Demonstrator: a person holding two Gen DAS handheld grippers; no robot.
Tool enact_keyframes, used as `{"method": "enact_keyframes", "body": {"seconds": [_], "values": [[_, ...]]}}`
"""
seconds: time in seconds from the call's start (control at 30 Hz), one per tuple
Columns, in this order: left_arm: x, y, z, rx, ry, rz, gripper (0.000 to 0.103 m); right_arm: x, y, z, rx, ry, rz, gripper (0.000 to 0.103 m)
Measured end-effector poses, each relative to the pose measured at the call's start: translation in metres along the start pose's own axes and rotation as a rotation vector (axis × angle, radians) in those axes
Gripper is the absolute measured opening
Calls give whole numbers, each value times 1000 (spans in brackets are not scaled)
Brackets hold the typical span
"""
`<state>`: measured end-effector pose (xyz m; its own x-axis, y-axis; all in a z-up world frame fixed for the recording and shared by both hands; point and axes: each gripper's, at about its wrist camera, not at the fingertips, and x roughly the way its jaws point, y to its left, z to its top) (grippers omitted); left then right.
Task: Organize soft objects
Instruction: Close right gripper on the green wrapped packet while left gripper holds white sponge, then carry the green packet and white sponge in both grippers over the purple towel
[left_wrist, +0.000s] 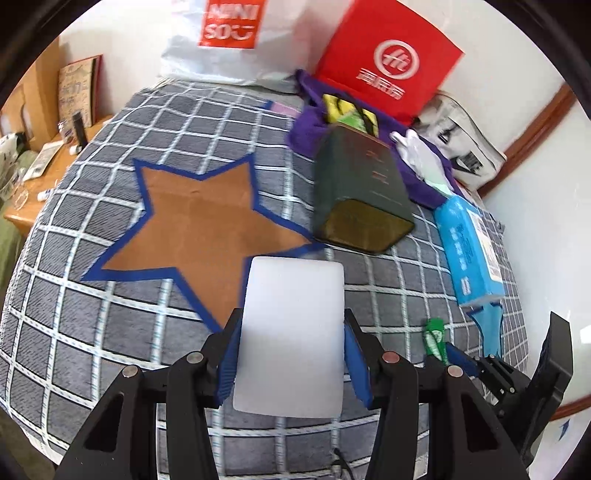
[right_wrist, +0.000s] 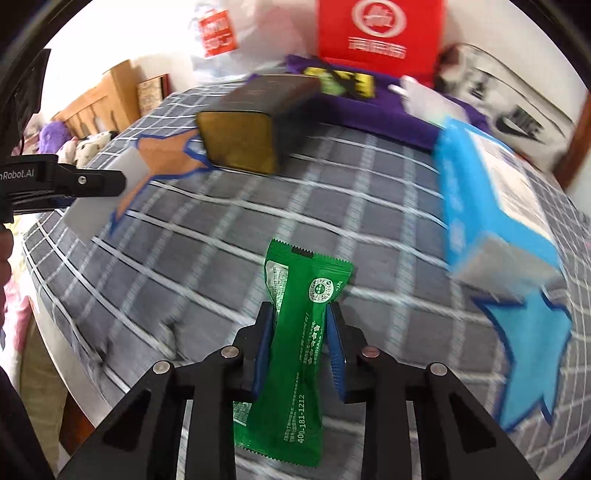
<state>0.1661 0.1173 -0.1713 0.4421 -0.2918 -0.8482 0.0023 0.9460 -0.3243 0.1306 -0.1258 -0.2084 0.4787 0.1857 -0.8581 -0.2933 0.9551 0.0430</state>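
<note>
My left gripper (left_wrist: 291, 325) is shut on a white foam block (left_wrist: 291, 332) and holds it above the bed, just off the lower right point of the brown star mat (left_wrist: 203, 221). My right gripper (right_wrist: 301, 314) is shut on a green snack packet (right_wrist: 295, 350) and holds it above the checked bedspread (right_wrist: 221, 240). The packet also shows in the left wrist view (left_wrist: 436, 338), and the left gripper with the white block (right_wrist: 96, 195) shows at the left of the right wrist view. A blue star mat (right_wrist: 532, 347) lies to the right of the right gripper.
A dark box (left_wrist: 358, 192) lies on its side between the two stars. A blue tissue pack (left_wrist: 471, 247) lies by the blue star. A purple cloth (left_wrist: 314, 125), red bag (left_wrist: 388, 59) and white bags sit at the back. A wooden bedside table (left_wrist: 44, 162) stands at the left.
</note>
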Motion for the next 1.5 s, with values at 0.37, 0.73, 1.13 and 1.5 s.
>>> {"method": "enact_keyframes", "body": {"seconds": [0.37,0.73,1.13,1.5], "values": [[-10,-43,-6,64,6,7,48,-21,-69,-15,135,-16,0,21],[-22,-69,1,89,-16,-5,48,-52,-69,-12,108,-81,59,18],[-31,-86,22,119,-50,-7,48,-79,-73,23,80,-179,75,18],[-35,-103,43,154,-75,0,48,-96,-87,60,78,-250,33,18]]}}
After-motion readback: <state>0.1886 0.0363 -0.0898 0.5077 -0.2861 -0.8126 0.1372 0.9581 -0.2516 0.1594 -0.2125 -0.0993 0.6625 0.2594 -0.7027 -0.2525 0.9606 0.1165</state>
